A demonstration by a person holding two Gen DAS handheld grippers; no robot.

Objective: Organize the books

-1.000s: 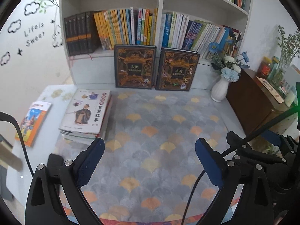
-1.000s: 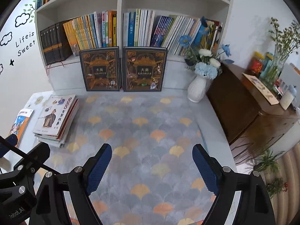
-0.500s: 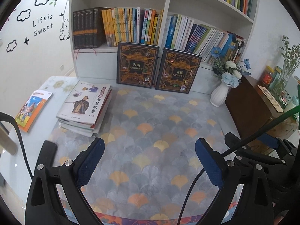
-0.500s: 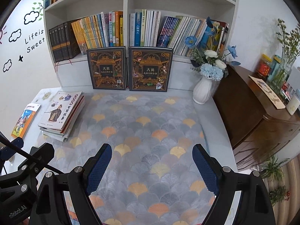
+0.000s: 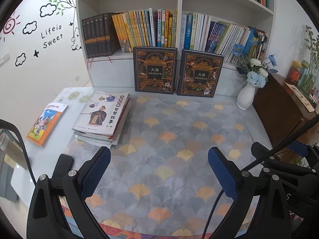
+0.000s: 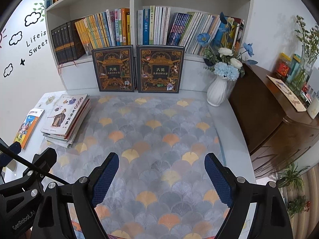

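Stack of thin picture books [image 5: 101,117] lies flat at the left side of the desk [image 5: 245,117], top cover showing a robed figure and red-dotted title; its right edge rests on the patterned mat [image 5: 169,149]. Just left of the stack, apart from it, a single orange-bordered book [image 5: 46,123] lies flat on bare desk surface. At the back of the desk two dark ornate encyclopedia volumes stand side by side, covers facing out, leaning on the bookshelf [image 5: 180,10]: left volume [image 5: 155,70], right volume [image 5: 200,73], a narrow gap between them. Shelf behind is packed with upright spines, dark boxed set at its left end. White vase of blue and white flowers [image 5: 247,95] stands at the back right corner of the desk; brown wooden cabinet [image 6: 279,123] just beside the desk on the right, jars on top. Left tool [image 5: 158,171] hovers over the near mat, blue pads spread wide, nothing between them. Right tool [image 6: 161,176] likewise spread wide and empty above the mat. Each tool's frame shows at the edge of the other's view. Wall at left carries cloud decals and lettering.
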